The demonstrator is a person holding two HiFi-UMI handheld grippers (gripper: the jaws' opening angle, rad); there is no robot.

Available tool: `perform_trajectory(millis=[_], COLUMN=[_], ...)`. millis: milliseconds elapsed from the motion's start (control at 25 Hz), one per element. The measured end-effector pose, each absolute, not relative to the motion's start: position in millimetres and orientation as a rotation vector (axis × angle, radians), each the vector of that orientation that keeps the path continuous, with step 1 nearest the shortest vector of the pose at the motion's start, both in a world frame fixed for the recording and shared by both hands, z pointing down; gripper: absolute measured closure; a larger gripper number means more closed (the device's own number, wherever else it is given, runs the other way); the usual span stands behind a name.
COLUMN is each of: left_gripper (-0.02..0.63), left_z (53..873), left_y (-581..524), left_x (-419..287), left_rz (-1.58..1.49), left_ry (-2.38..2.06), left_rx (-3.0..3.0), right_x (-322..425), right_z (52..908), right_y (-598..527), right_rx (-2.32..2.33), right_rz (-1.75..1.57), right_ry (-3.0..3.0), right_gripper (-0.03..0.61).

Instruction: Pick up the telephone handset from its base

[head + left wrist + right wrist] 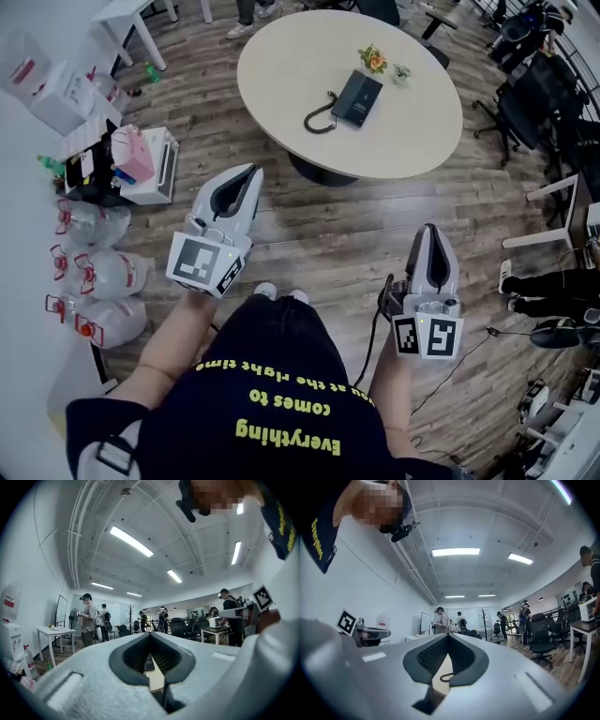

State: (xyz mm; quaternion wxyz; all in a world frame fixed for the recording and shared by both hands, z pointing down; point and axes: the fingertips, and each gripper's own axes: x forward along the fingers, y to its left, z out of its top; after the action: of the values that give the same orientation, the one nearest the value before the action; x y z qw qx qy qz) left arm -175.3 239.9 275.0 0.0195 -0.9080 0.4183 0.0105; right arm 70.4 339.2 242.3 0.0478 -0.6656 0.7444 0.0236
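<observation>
The black telephone [356, 98], handset resting on its base, lies on the round beige table [281, 70], with its coiled cord [321, 118] trailing toward me. Both grippers are held level above the wooden floor, well short of the table. My left gripper [250, 171] is shut with nothing in it, its tips nearest the table's front edge. My right gripper [429, 229] is shut and empty, farther back. In the left gripper view the shut gripper [150, 633] frames a sliver of the telephone [149, 663]. In the right gripper view the shut gripper [448, 635] frames the cord [446, 677].
Two small potted plants [373, 59] stand behind the phone. Large water bottles [94, 274] and boxes [141, 164] line the left wall. Office chairs [530, 103] and a desk [562, 202] crowd the right. A cable [380, 323] hangs from the right gripper. People stand far across the room [87, 618].
</observation>
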Motion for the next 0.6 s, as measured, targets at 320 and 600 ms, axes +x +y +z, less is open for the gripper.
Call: perform_trajectory(millis=[320,600], left_gripper=[0.533,0.461], left_z=[278,290], left_y=[225,169], left_x=[-157,-136], left_rz=[0.044,0.026], left_ry=[1.351,1.306], left_rx=[-2.817,-2.865], right_x=[85,90], right_z=[251,264], right_y=[318,264], right_rx=[-2.008,-2.019], right_rz=[0.040,0.010], right_ry=[2.309,2.332], right_gripper=[0.510,0.477])
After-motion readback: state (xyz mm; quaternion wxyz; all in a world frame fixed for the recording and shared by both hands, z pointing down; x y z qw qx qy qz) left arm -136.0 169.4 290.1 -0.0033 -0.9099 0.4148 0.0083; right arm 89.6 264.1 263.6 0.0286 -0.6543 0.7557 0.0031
